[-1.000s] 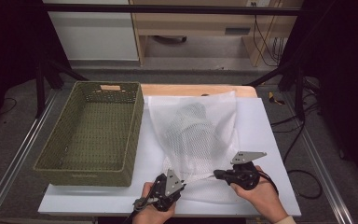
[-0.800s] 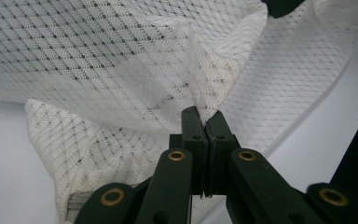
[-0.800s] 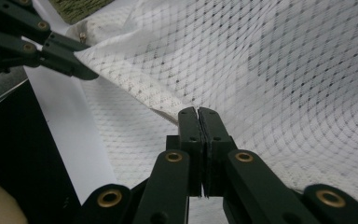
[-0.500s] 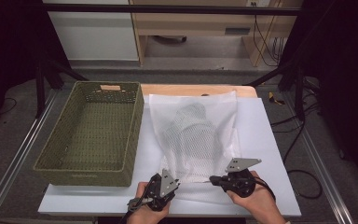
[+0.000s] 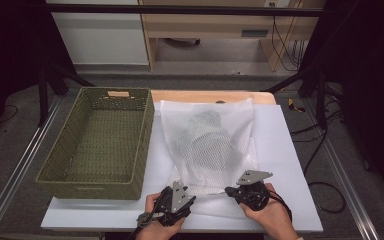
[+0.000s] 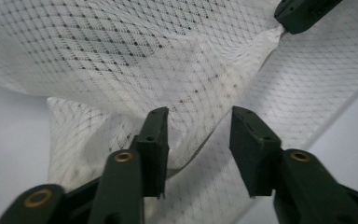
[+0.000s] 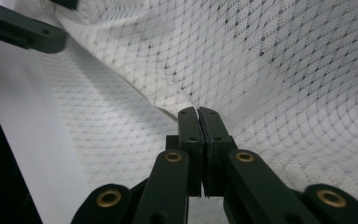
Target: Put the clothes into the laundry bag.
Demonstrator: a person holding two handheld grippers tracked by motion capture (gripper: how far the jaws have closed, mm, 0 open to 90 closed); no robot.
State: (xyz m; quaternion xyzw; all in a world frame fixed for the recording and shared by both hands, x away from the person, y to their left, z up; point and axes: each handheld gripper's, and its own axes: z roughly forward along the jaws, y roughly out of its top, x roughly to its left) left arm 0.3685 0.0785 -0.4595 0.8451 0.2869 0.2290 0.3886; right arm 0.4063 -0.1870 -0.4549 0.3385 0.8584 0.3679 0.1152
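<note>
- Now, white table (image 5: 300, 150), spread under everything.
- Beside the bag on its left, woven green basket (image 5: 100, 142), long axis running away from the person.
- Centre of the table: white mesh laundry bag (image 5: 210, 145), lying flat, long axis near to far, near edge toward the person, grey bundle inside.
- At the near edge, right gripper (image 7: 199, 114), jaws together, clamped on the bag's hem.
- Left gripper (image 6: 198, 133), jaws apart, just been opening, hem lying loose between them, pads not pressing.
</note>
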